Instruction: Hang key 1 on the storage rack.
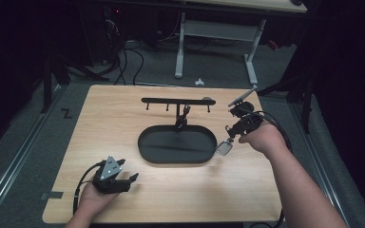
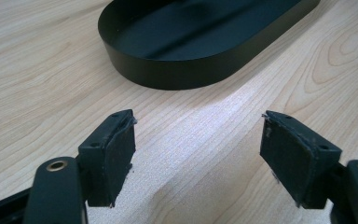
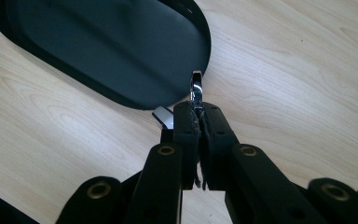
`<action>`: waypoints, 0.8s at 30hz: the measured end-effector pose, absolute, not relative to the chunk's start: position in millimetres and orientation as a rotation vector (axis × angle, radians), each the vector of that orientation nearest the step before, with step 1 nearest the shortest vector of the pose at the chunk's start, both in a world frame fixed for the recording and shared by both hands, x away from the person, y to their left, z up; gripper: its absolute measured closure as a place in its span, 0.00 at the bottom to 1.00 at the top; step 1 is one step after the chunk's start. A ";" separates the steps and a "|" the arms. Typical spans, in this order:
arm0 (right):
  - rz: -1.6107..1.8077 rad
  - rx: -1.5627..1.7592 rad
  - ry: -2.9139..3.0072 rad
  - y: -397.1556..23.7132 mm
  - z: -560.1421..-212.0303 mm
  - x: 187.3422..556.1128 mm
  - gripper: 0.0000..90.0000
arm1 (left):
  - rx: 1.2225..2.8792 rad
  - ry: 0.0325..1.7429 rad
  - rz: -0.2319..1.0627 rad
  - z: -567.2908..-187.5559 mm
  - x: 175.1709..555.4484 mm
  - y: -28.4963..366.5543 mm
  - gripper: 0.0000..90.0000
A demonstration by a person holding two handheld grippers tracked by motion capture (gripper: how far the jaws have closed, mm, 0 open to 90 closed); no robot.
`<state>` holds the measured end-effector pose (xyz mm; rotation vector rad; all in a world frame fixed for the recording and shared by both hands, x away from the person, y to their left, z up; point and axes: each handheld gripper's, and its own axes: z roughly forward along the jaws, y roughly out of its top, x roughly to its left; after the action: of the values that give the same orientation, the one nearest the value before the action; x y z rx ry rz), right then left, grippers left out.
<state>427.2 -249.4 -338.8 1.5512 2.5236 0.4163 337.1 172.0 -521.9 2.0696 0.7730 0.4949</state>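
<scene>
We hold a small shiny metal thing (image 3: 196, 91) in our right gripper (image 3: 198, 116), and the two black jaws are squeezed tight on it. In the right gripper view it pokes up from between the jaws in the middle of the frame, just past the rounded end of the black oval tray (image 3: 51, 51). In the high view the same shiny piece (image 1: 224, 147) hangs at the right end of the tray (image 1: 145, 147), a bit right of the middle of the frame, under the right gripper (image 1: 233, 133). We cannot tell for sure what it is; it looks like a clip or a tag with a flat silver part. Behind the tray stands a black rack with little hooks (image 1: 173, 100), in the upper middle of the high view. Our left gripper (image 1: 123, 178) rests on the wooden table (image 1: 123, 118) at the lower left, and its jaws stand wide apart with nothing in them; in the left gripper view we see bare wood between the pads (image 2: 119, 154). What could go wrong? The jaws pinch just a thin edge of the metal, so it could slip or twist out if we move fast or bump the tray rim. If we mean to hang it, the hooks are tiny, so we could miss one and drop it. A hard knock could also push the rack over.
</scene>
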 end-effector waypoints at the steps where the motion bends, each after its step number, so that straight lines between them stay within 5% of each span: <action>1: 0.413 1.551 2.526 -247.1 -338.3 428.2 0.96 | 2.070 0.773 0.495 -521.9 337.0 172.0 0.30; 24: 0.460 1.455 2.569 -202.3 -319.0 462.1 0.96 | 2.073 0.770 0.500 -521.6 336.9 173.0 0.30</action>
<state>462.1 -202.3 -319.0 1.4547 2.5689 0.4605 336.9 173.0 -521.6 2.0727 0.7704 0.4999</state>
